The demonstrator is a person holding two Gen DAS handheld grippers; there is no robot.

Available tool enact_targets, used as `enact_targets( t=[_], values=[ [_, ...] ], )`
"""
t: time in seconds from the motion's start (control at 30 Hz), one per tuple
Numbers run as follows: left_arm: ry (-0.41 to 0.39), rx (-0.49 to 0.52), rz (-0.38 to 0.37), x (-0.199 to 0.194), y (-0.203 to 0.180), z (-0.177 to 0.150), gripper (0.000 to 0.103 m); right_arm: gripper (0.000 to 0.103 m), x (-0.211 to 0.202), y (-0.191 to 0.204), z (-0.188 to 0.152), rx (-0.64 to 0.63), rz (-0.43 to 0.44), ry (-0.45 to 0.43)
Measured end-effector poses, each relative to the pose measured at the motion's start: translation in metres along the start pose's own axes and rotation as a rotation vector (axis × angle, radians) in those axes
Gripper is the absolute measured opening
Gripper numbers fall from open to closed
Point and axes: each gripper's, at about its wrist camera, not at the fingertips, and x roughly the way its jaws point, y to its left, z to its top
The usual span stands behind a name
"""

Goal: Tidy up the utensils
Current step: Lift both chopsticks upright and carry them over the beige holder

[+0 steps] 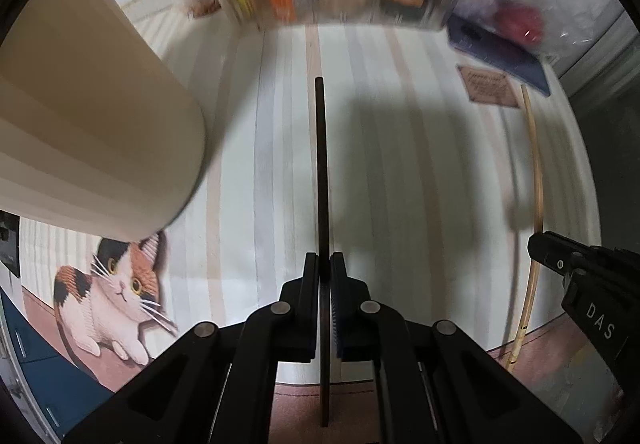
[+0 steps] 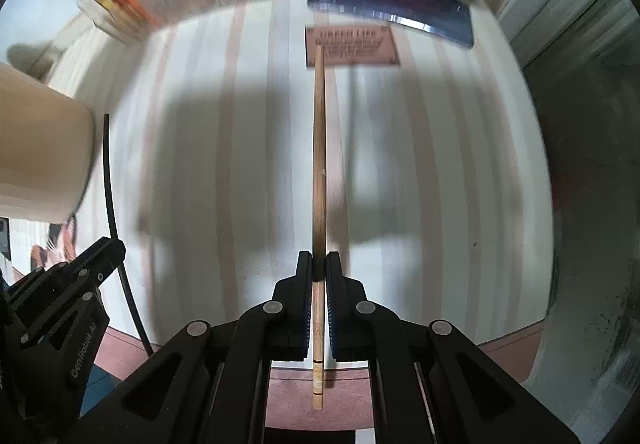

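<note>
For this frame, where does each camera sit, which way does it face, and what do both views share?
Left wrist: on the left hand-held gripper, facing down at the striped tablecloth; its fingers clamp a black chopstick; the right hand-held gripper shows at the edge.
Right wrist: on the right hand-held gripper, facing down; clamps a wooden chopstick; the left hand-held gripper at lower left.
Shared: both chopsticks, beige container, dark blue phone.

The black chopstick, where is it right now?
The black chopstick is clamped in the left gripper, over the striped mat, with the beige container to its left in the left wrist view.
</note>
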Motion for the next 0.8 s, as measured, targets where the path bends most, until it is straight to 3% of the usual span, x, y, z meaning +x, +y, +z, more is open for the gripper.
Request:
enact_targets(
  t=[0.4,0.8],
  values=[
    [-0.142,-0.022,-0.053,-0.057,0.004,0.01,0.003,0.007,-0.064,-0.024,0.013,0.012,0.043,-0.16],
    [-0.437,-0.088,-0.152,-0.195,0.036,0.071,0.002,0.007,-0.165,-0.016,0.058,0.02,0.189,-0.378]
  ],
)
